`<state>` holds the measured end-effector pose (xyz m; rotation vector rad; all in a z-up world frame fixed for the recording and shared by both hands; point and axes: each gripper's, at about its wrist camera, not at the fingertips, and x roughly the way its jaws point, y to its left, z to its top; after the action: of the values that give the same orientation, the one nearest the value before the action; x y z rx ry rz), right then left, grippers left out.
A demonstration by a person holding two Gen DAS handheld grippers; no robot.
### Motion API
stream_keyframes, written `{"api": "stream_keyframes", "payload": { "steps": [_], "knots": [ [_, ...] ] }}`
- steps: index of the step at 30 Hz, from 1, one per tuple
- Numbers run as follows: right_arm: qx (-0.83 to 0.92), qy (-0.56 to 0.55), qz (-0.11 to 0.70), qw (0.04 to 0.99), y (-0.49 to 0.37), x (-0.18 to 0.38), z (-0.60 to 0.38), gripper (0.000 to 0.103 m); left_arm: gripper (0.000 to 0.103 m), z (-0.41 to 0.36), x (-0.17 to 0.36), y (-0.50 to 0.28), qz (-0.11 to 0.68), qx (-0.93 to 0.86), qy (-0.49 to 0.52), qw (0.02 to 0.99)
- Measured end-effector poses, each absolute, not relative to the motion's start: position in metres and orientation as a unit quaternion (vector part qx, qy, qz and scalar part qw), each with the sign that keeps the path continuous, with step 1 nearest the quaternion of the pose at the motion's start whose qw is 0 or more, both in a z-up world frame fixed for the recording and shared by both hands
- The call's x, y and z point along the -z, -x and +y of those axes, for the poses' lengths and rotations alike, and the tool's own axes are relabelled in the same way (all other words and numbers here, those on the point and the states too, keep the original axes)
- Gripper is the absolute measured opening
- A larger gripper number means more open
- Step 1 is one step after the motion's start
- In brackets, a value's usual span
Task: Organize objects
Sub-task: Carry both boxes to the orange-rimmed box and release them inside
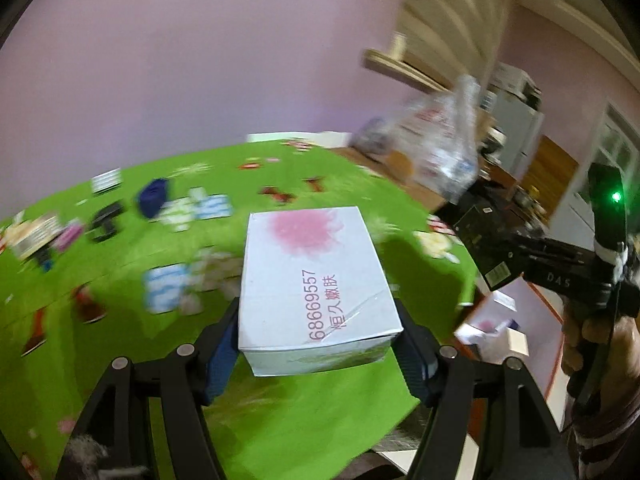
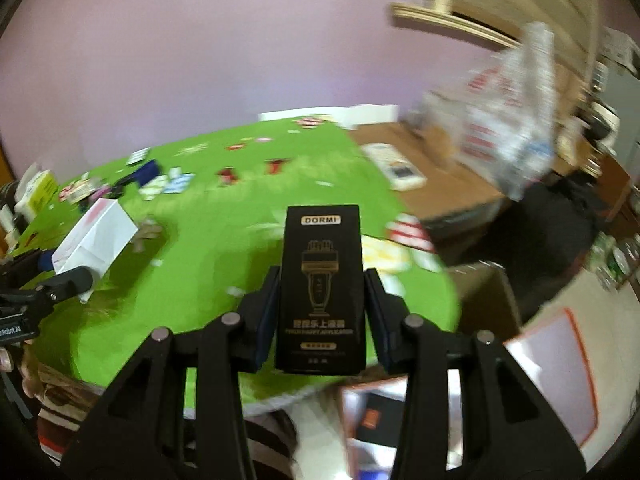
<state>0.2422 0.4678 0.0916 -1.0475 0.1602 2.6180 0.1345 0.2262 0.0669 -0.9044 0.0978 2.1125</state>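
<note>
A white box with a pink flower print and red lettering sits between the blue pads of my left gripper, which is shut on its two sides above the near part of the green tablecloth. My right gripper is shut on an upright black box marked DORMI in gold, held over the cloth's near right edge. The black box also shows in the left wrist view, at the right. The white box appears at the left of the right wrist view.
Small packets, a dark blue item and other bits lie scattered on the far left of the cloth. A clear plastic bag stands on a brown surface to the right. An orange-rimmed bin with boxes sits below the table's edge.
</note>
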Motion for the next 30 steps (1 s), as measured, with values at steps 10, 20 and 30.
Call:
{"api": "stream_keyframes", "payload": {
  "steps": [10, 20, 30],
  "knots": [
    [-0.871, 0.387, 0.08, 0.293, -0.326, -0.066, 0.568, 0.044, 0.069, 0.36, -0.039, -0.219, 0.107, -0.751, 0.342, 0.555],
    [-0.821, 0.42, 0.106, 0.372, -0.381, -0.021, 0.624, 0.044, 0.07, 0.448, 0.015, -0.285, 0.159, -0.678, 0.379, 0.609],
    [-0.816, 0.428, 0.107, 0.374, -0.385, -0.013, 0.624, 0.065, 0.083, 0.452, 0.026, -0.286, 0.142, -0.671, 0.407, 0.602]
  ]
}}
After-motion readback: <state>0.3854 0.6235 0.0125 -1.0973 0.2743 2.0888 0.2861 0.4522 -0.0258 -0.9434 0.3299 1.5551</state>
